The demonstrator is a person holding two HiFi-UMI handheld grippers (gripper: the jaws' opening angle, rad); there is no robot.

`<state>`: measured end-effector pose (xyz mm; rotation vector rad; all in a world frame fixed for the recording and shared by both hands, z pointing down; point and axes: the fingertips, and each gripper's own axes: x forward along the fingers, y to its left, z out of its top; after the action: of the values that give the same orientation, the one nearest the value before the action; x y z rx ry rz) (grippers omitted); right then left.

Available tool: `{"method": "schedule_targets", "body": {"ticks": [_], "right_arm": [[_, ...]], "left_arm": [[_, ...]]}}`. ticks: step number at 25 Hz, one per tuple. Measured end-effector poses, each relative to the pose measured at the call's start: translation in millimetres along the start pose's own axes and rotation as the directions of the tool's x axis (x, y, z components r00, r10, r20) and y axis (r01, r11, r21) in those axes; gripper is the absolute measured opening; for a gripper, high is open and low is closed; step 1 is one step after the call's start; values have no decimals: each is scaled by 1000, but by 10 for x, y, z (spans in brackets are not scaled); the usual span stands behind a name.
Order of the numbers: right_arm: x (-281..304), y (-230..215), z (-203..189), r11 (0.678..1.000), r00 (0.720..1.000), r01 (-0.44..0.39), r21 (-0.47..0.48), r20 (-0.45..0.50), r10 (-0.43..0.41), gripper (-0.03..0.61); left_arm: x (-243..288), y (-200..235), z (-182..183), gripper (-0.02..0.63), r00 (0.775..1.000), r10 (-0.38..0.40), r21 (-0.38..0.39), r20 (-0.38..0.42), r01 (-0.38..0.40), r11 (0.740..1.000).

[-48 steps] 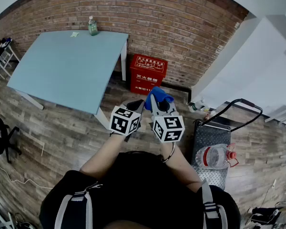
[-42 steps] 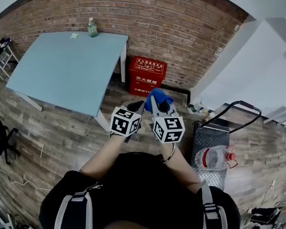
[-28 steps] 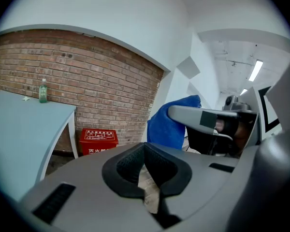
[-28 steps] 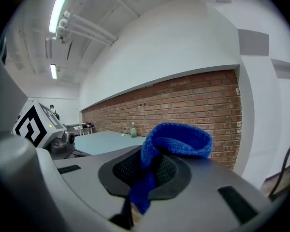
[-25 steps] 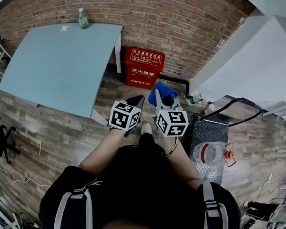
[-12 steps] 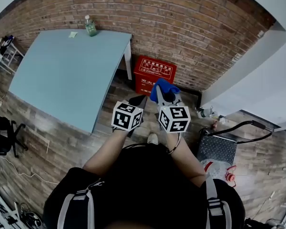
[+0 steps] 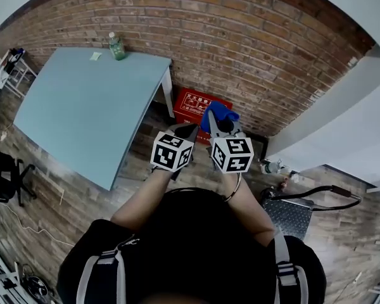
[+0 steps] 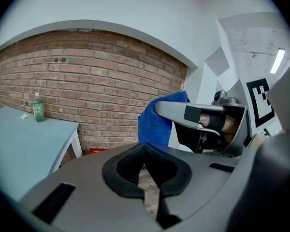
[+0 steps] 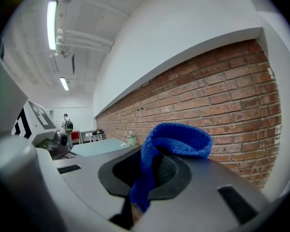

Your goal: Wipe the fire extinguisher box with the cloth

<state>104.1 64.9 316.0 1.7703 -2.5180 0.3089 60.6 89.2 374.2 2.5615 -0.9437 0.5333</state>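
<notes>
Blue cloth (image 7: 219, 114) is pinched in the right gripper (image 7: 216, 126). In the right gripper view its jaws are closed on a fold of the fabric, and the loose top curls over them. Behind the cloth this view shows only the brick wall (image 9: 222, 95), not the box. The left gripper (image 7: 187, 132) is held just beside the right one. Its jaws are almost together, with only a thin slit between them, and they hold nothing. The red fire extinguisher box (image 7: 193, 103) stands on the wooden floor at the foot of the wall, just beside the leg of the light-blue table (image 7: 82, 106). In the head view the cloth covers its right end. A green bottle (image 7: 116, 46) stands on the far edge of the table.
</notes>
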Motion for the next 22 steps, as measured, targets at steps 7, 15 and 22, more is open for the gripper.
{"method": "schedule_targets", "body": {"ticks": [7,15,22], "right_arm": [[90,-434,-67,1000,1000,-15,8,-15,15,41],[137,-448,-150,997,997,-70,16,-40,70,41],[209,-285,-302,993,991,-111,33,-68,113,41]], "left_arm": [[308,-71,93,-6,1000,17,-4,7,-17,1000],[324,-17,68,-6,997,73,-31,2,-73,997],[291,36,-111,-6,996,90,-61,-27,-91,994]]}}
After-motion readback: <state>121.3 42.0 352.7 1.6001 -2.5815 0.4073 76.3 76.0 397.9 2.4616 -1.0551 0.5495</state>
